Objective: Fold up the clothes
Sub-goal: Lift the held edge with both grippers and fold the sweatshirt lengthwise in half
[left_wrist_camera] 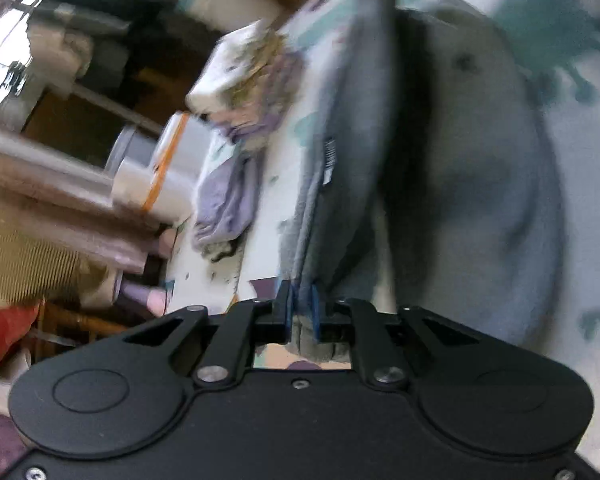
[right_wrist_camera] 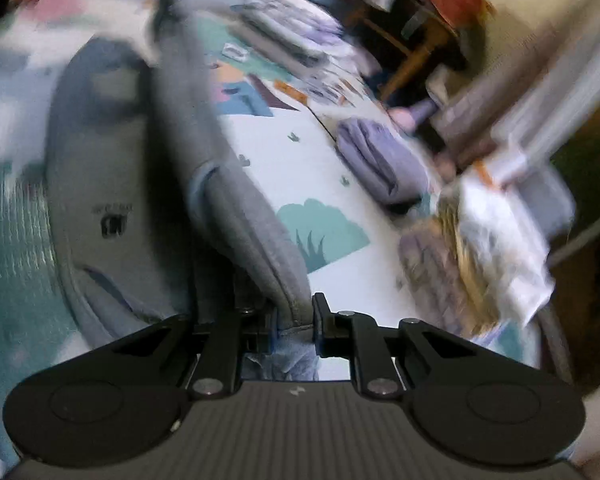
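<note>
Both views are smeared by motion blur. In the left wrist view the left gripper [left_wrist_camera: 302,308] is clenched on a fold of the grey garment [left_wrist_camera: 348,128], which runs from the jaws at bottom centre up through the middle of the frame. A small dark label [left_wrist_camera: 329,162] with pale print sits on the cloth at centre; its writing is too blurred to read. The rest of the garment spreads to the right over the mat [left_wrist_camera: 580,200], pale with teal shapes. A lilac cloth [left_wrist_camera: 228,196] lies left of centre on the mat.

In the right wrist view the right gripper [right_wrist_camera: 294,326] is clamped on a thick hem of the same garment [right_wrist_camera: 236,184], at bottom centre. Left of centre, a dark printed logo [right_wrist_camera: 114,224] with a line of small letters above it shows on the grey cloth, unreadable. A folded lilac piece [right_wrist_camera: 380,164] lies on the mat [right_wrist_camera: 300,148] right of centre, and a stack of folded clothes [right_wrist_camera: 288,28] sits at upper centre.
</note>
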`<action>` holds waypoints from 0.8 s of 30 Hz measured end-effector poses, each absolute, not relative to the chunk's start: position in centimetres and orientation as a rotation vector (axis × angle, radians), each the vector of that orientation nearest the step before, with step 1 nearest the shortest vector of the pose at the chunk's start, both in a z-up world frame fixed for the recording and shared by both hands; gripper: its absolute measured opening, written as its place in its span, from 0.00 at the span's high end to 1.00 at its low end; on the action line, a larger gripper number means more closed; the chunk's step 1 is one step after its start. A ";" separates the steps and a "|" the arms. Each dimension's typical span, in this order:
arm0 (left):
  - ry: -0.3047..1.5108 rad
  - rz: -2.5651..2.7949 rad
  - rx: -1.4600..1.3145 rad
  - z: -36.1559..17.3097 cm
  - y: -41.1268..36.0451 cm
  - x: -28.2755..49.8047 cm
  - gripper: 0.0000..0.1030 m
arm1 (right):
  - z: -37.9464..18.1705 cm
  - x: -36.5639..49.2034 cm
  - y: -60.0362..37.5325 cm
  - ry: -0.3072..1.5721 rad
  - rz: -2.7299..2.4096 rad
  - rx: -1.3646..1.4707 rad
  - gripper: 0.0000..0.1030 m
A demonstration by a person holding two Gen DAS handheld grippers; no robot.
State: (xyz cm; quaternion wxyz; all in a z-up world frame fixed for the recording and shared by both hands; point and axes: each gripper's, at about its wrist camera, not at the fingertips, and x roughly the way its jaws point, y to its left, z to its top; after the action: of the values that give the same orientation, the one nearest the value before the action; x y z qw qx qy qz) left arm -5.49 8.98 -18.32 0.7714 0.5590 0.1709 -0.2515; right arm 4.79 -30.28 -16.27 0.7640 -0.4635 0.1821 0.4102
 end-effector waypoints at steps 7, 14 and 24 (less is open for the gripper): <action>0.373 -0.682 1.330 -21.8 8.7 -8.8 0.93 | -20.7 0.0 -31.1 0.387 1.053 -1.224 0.82; 0.412 -0.691 1.335 -22.5 8.9 -9.9 0.93 | -20.4 0.3 -31.3 0.399 1.023 -1.208 0.82; 0.370 -0.713 1.439 -23.6 9.0 -11.1 0.93 | -21.7 -2.5 -32.0 0.397 1.094 -1.234 0.82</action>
State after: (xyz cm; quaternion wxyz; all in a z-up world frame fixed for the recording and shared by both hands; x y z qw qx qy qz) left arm -11.05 9.00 -23.57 0.6792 0.6408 0.1649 -0.3176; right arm -2.49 -31.99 -21.70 0.6614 -0.5456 0.1757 0.4837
